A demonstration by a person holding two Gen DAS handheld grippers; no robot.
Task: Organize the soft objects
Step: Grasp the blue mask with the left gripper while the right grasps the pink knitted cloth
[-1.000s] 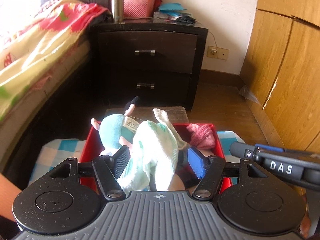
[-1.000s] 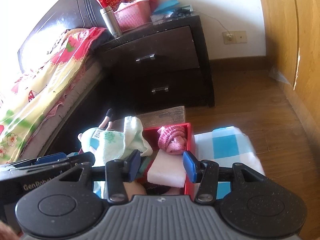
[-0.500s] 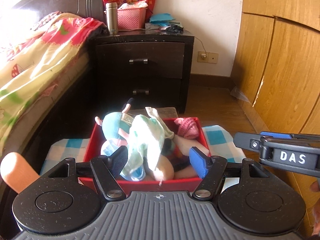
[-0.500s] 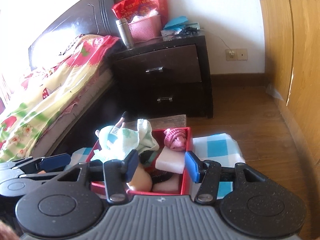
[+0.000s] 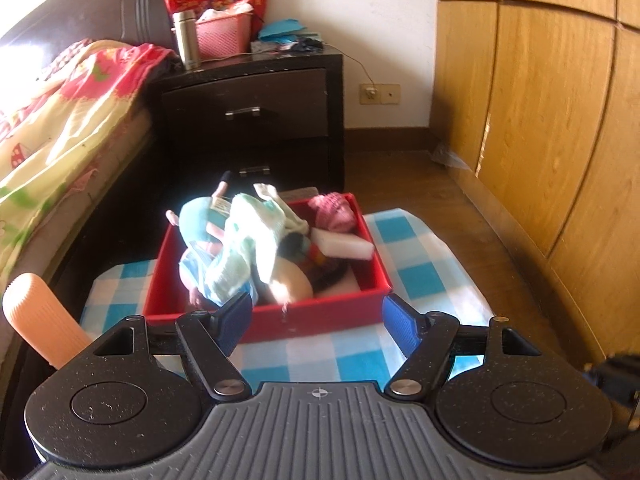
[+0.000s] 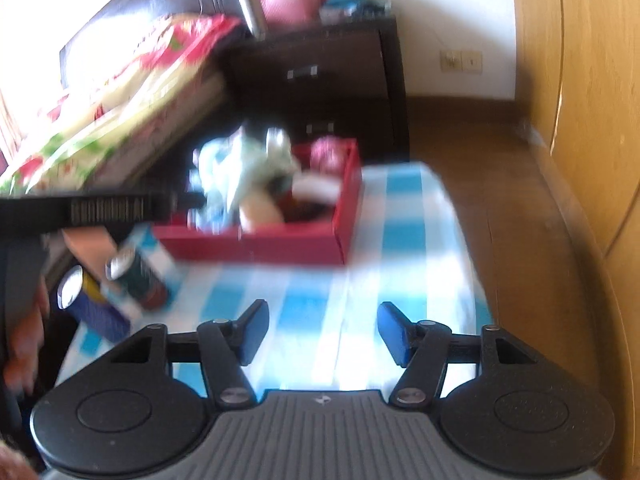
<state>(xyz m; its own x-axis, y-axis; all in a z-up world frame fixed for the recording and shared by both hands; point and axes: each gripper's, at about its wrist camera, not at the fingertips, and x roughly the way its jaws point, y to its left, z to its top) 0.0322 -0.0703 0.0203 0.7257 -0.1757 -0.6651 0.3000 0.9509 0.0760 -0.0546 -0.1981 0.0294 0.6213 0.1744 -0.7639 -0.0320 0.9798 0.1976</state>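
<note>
A red box on a blue-and-white checked cloth holds soft things: a pale green cloth draped over a blue doll, a pink knitted piece and a white sponge. My left gripper is open and empty, just in front of the box's near wall. In the blurred right wrist view the box lies farther off, and my right gripper is open and empty above the cloth.
Two cans lie at the cloth's left edge. An orange cylinder stands at the left. A dark nightstand is behind the box, a bed on the left, wooden wardrobe doors on the right.
Both grippers have pulled back and up from the box. The green cloth that lay between my left fingers now rests in the box. The right view is now motion-blurred.
</note>
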